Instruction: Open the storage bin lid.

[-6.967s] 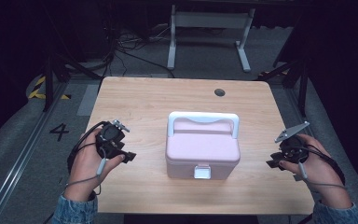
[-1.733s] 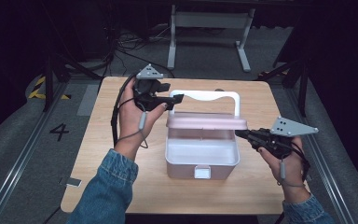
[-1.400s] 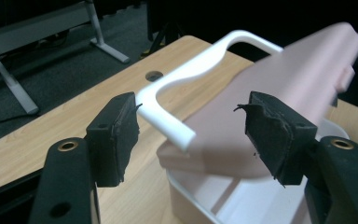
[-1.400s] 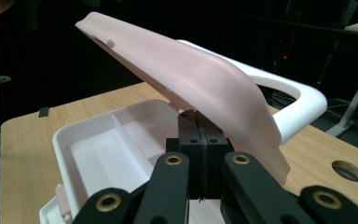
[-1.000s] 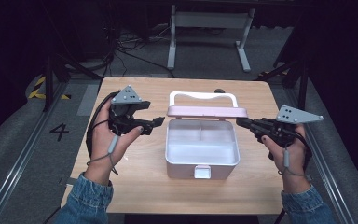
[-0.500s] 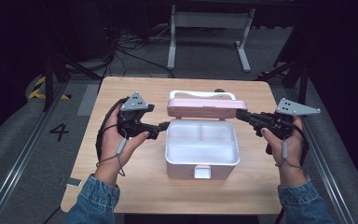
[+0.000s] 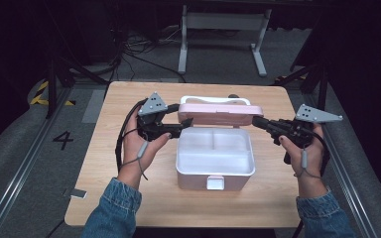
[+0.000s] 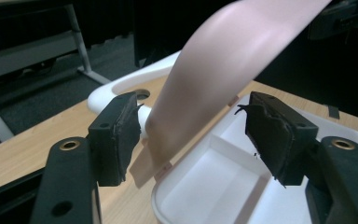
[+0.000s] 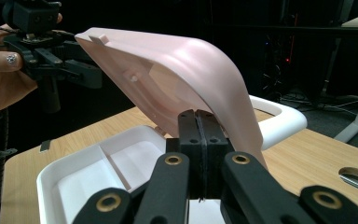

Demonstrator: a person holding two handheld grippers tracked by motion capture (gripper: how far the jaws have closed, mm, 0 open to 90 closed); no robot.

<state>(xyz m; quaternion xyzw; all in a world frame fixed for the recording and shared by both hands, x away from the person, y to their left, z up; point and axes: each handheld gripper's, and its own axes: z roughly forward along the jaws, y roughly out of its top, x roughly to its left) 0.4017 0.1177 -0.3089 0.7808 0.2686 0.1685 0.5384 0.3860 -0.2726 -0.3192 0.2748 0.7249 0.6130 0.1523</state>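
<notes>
A white box (image 7: pixel 179 163) with a divider inside stands open in the middle of the table. Its pink lid (image 7: pixel 218 113) is tilted up at the back, with the white handle (image 7: pixel 213 100) behind it. My left gripper (image 7: pixel 184 125) is at the lid's left end. In the left gripper view its jaws (image 8: pixel 191 135) have just been closing and straddle the lid's edge (image 8: pixel 223 79) with gaps on both sides. My right gripper (image 7: pixel 254 121) is shut, its tips at the lid's right end. In the right gripper view its closed jaws (image 9: pixel 198 116) sit against the lid (image 9: pixel 186 70).
The wooden table (image 7: pixel 129 198) has bare room left, right and in front of the box. A small white latch (image 7: pixel 215 182) sticks out from the box's front wall. A round hole (image 9: pixel 357 177) lies in the tabletop behind the box. Dark floor and a stand lie beyond.
The box was closed at first, with both grippers out at the table's sides; now its lid stands raised. Over the last second my left gripper moved right and down to the lid's left end.
</notes>
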